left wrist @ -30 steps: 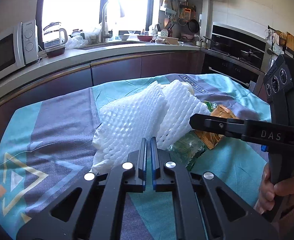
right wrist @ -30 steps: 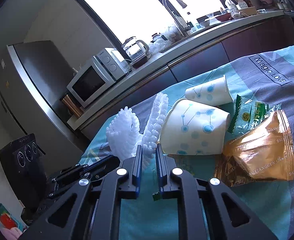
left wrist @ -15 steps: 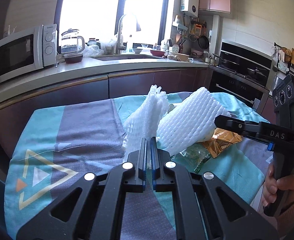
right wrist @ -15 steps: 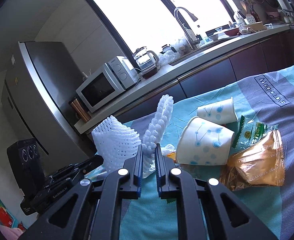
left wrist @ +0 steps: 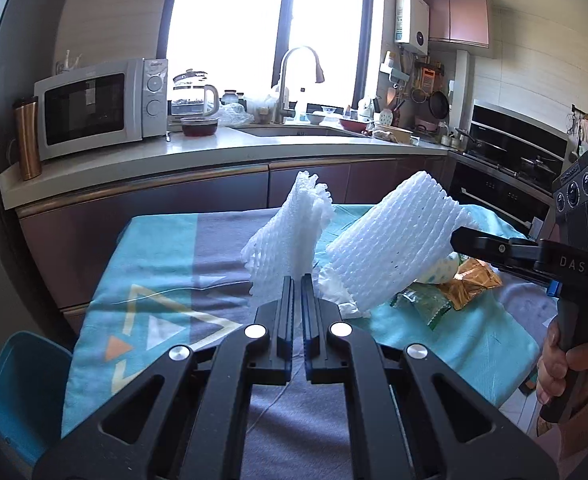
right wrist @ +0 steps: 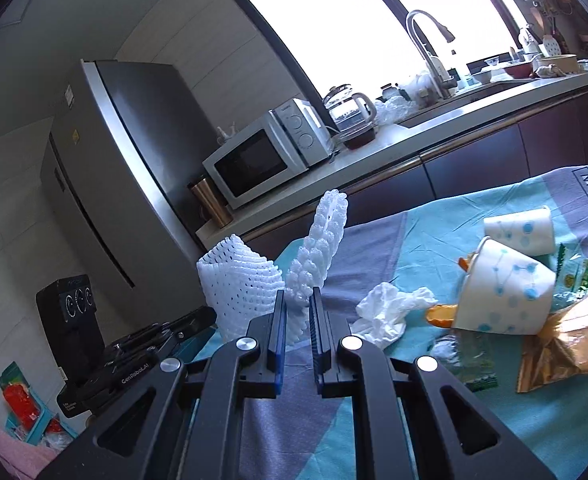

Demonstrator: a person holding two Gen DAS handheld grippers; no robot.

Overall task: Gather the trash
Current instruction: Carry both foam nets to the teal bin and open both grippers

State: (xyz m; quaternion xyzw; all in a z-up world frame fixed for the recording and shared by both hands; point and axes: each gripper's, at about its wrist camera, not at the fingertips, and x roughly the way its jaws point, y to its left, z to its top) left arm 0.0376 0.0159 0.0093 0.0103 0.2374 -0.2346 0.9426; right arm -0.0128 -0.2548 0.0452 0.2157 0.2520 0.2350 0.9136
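The worktop [left wrist: 166, 248], draped in a teal and grey patterned cloth, carries the trash; printed lettering near the cloth's far edge reads "Magic", the rest cut off. The left gripper [left wrist: 297, 280] is clenched on a white foam net sleeve [left wrist: 290, 236], which stands upright from its fingertips, clear of the cloth. The right gripper [right wrist: 297, 300] is likewise clamped on a second white foam net sleeve [right wrist: 319, 248], held edge-on and rising straight from its fingertips. On the cloth to the right lie two white paper cups with blue dots [right wrist: 505, 292], both on their sides; an orange scrap shows at the nearer cup's mouth. Beside them rest a gold foil snack wrapper [right wrist: 569, 340], a clear green-printed wrapper [right wrist: 473, 360] and a crumpled white tissue [right wrist: 389, 308]. The right gripper's body reads "DAS"; the left's reads "GenRobot.AI".
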